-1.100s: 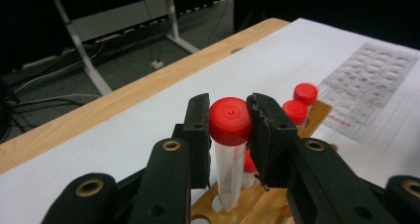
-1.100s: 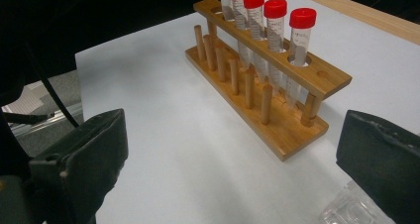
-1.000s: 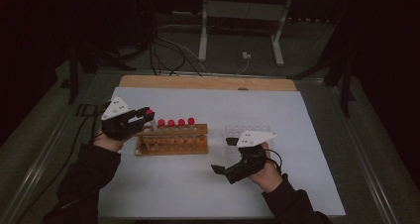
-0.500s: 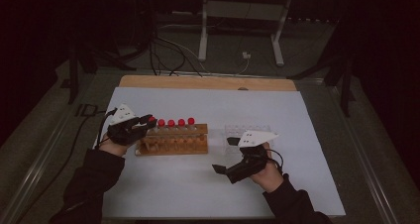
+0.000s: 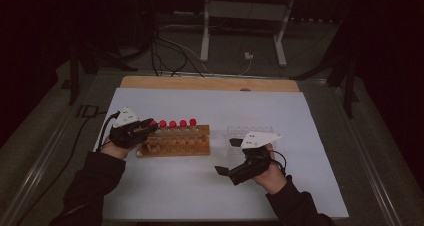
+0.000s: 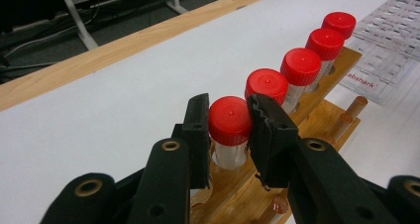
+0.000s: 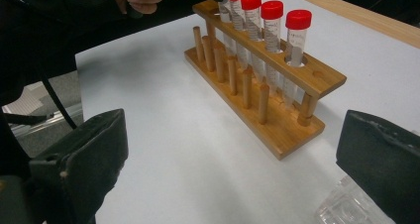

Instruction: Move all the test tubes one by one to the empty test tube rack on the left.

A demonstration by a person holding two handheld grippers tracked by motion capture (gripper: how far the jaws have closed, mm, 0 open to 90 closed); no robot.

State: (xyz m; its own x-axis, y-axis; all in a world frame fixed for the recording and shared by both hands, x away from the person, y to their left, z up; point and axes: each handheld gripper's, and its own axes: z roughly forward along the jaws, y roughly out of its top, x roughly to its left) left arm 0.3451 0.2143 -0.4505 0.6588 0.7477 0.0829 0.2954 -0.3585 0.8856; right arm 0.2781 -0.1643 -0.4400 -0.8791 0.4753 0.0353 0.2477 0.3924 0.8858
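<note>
A wooden rack (image 5: 175, 145) sits on the white table sheet (image 5: 200, 186) and holds 5 red-capped tubes in a row. The left gripper (image 6: 229, 122) is at the rack's left end, its jaws narrowed around the end tube (image 6: 230, 121). In the left gripper view both pads flank the red cap and appear to touch it, though how firmly they press cannot be told. The tube is seated upright in its hole, with the next tube (image 6: 266, 86) just beside the far jaw.

The step in hand appears to be lifting this end tube out. To do it well, the person should squeeze squarely on the cap, keep the jaws level, and pull straight up along the tube's axis so the glass does not bind in the hole or nudge its neighbour.

The right gripper (image 5: 235, 172) hovers over bare sheet in front of the rack, its jaws spread wide and holding nothing. A clear plastic tray (image 5: 250, 132) lies just right of the rack.
</note>
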